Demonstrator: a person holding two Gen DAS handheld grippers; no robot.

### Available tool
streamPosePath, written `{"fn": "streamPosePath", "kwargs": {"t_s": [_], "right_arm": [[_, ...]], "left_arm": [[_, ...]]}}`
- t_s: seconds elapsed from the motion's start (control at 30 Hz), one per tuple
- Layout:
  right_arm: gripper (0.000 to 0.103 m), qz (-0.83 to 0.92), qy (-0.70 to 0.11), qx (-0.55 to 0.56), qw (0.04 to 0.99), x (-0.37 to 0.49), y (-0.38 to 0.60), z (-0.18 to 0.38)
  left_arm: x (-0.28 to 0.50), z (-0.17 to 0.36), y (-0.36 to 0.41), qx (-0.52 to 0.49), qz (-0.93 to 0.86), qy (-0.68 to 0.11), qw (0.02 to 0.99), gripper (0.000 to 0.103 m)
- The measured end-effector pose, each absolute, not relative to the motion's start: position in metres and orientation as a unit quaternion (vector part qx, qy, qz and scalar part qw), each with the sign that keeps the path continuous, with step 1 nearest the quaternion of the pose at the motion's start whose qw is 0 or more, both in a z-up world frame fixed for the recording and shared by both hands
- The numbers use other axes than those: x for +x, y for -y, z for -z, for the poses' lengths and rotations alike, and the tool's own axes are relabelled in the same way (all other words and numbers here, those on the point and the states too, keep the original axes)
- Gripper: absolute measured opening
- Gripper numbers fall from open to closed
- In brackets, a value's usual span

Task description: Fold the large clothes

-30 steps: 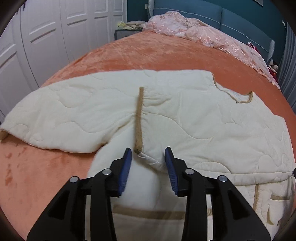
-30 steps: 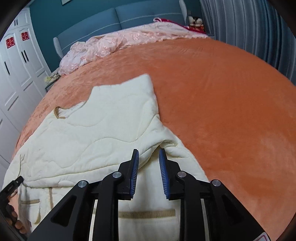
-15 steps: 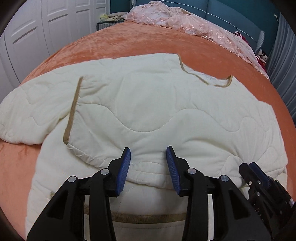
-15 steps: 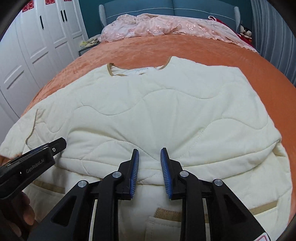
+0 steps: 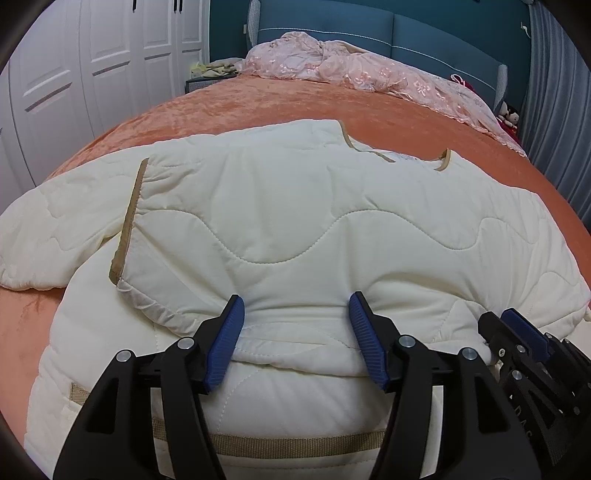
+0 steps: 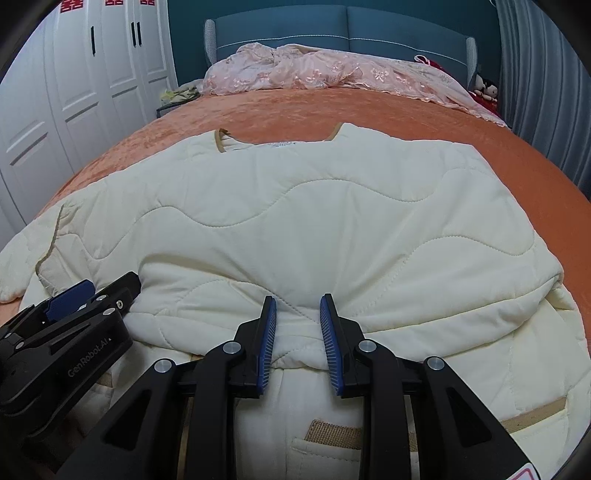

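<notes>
A cream quilted jacket (image 5: 295,206) (image 6: 314,221) lies back-up on the orange bedspread (image 5: 258,103), neckline toward the headboard, both sides folded in over the middle. My left gripper (image 5: 295,306) sits low at the near folded edge. Its jaws are opening, and the fabric still lies between the blue pads without being squeezed. My right gripper (image 6: 297,306) is shut on a bunched fold of the jacket, with creases running out from its pads. Each gripper shows in the other's view: the right gripper (image 5: 517,325) close beside the left, the left gripper (image 6: 85,291) at lower left.
A crumpled pink quilt (image 6: 314,70) lies along the blue headboard (image 6: 351,29) at the far end. White wardrobe doors (image 5: 74,74) stand on the left, a grey curtain (image 6: 546,74) on the right. Bare bedspread (image 6: 332,107) stretches beyond the collar.
Both grippers swung in toward the jacket's middle, bringing the folded sides over the back. Over the last half second the left jaws spread wider; the right jaws kept their narrow gap.
</notes>
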State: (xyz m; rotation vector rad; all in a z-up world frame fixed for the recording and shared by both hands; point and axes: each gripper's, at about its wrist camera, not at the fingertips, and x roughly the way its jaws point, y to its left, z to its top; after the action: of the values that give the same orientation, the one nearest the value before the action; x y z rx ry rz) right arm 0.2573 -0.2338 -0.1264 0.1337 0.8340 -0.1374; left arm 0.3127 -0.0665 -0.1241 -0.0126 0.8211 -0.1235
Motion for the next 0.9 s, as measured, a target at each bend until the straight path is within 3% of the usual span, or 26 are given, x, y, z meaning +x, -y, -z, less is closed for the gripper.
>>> {"fn": "streamPosePath", "kwargs": {"t_s": [0.63,0.8,0.83,0.9], "right_arm": [[0.026,0.081,-0.393,0.045,0.915,0.258,0.225,0.129],[0.026,0.078,-0.397,0.055,0.913,0.26,0.227,0.127],[0.026,0.077,-0.397,0.056,0.913,0.26,0.228,0.127],[0.025,0.078,-0.397,0.057,0.913,0.261,0.228,0.127]], "left_arm": [[0.311,0.128,0.07,0.006,0.051,-0.389,0.92,0.059],[0.305,0.097,0.028,-0.101,0.106,-0.411,0.9,0.062],[0.297,0.084,0.008,-0.128,0.103,-0.402,0.901,0.065],[0.278,0.058,-0.043,-0.171,0.082,-0.365,0.911,0.091]]}}
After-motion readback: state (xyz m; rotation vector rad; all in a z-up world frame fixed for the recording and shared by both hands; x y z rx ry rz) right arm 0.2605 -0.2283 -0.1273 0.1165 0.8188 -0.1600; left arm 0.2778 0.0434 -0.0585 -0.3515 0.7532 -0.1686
